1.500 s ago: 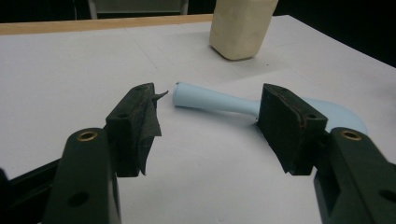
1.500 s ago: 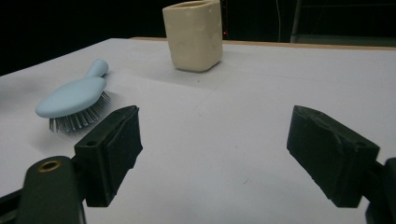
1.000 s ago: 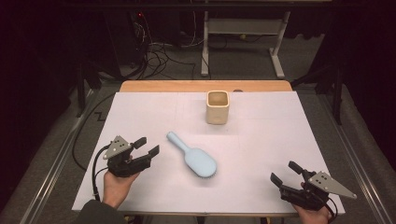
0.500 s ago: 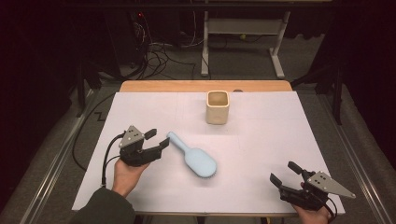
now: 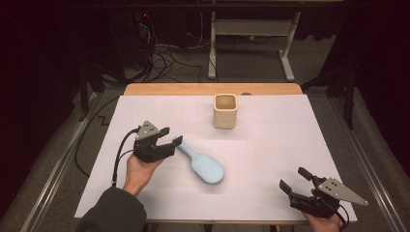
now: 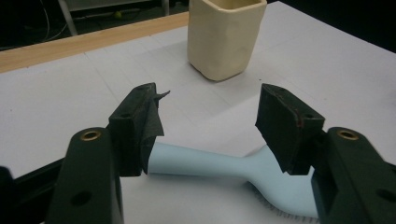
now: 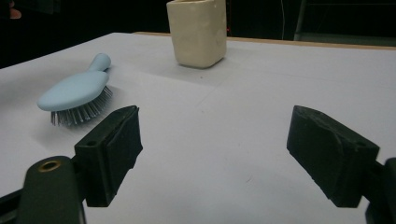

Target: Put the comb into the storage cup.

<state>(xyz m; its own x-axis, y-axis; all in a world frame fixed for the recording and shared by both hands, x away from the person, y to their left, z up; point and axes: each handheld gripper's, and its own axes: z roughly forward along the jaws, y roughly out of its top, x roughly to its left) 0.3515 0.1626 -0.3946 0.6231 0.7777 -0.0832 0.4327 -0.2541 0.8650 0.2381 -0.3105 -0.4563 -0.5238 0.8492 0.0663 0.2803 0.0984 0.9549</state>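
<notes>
On the worktop (image 5: 270, 145): cup (image 5: 225, 110) far, near the middle; hairbrush (image 5: 201, 163) nearer and left of it, lying bristles down, handle pointing far-left. Left gripper (image 5: 167, 137) at the handle's end, jaws astride it. Right gripper (image 5: 296, 180) at the near right corner, well apart.

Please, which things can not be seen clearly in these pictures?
- Hairbrush head: left gripper view, cut off by the bottom edge and hidden behind a jaw.
- Cup inside: high view, too dark to tell its contents.
- Left hand-held gripper to handle contact: high view, too small.
</notes>
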